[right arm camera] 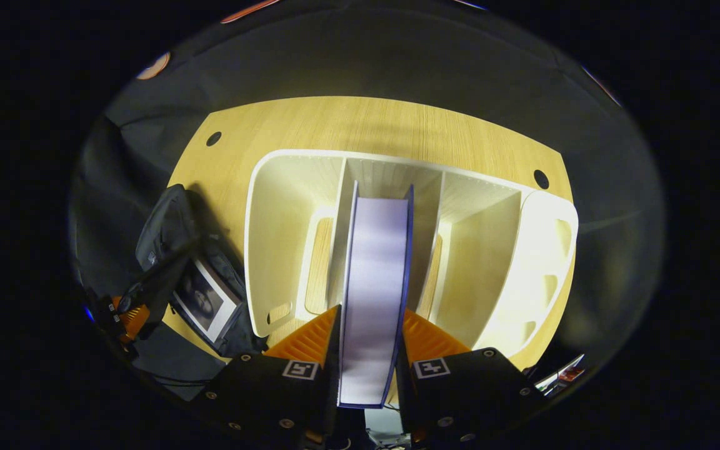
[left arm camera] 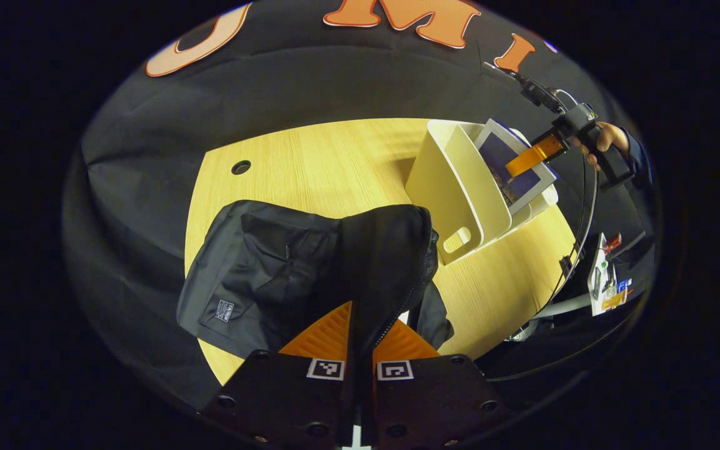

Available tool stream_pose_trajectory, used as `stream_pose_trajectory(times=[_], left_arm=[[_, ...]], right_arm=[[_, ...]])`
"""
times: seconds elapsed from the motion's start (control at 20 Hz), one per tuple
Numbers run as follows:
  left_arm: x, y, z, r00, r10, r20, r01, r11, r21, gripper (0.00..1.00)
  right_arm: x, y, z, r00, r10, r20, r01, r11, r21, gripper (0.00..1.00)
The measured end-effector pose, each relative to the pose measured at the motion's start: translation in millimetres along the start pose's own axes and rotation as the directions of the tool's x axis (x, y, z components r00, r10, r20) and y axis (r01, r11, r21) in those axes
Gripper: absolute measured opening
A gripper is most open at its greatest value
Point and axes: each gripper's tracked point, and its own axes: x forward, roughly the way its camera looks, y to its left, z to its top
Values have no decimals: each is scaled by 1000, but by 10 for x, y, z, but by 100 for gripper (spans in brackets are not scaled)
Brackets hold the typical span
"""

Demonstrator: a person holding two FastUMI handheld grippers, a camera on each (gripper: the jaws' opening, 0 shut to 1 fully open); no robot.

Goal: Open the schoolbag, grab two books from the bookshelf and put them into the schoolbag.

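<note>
Schoolbag (left arm camera: 285, 275) and white bookshelf (right arm camera: 285, 250) sit on wooden table (left arm camera: 329, 162)

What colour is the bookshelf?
Cream white; the bookshelf shows best in the right gripper view.

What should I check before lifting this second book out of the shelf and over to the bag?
1. Right tool shut on the book: ok.
2. Left tool pinching the schoolbag flap up: ok.
3. First book in the bag: ok.
4. Bookshelf upright on the table: ok.
5. Room left in the bag: cannot tell.
</note>
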Motion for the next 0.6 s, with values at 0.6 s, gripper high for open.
stream_pose_trajectory(times=[0.6], left_arm=[[-1, 41, -22, 998, -66, -2, 65, 995, 80, 5]], right_arm=[[-292, 69, -451, 999, -35, 14, 34, 997, 75, 35]])
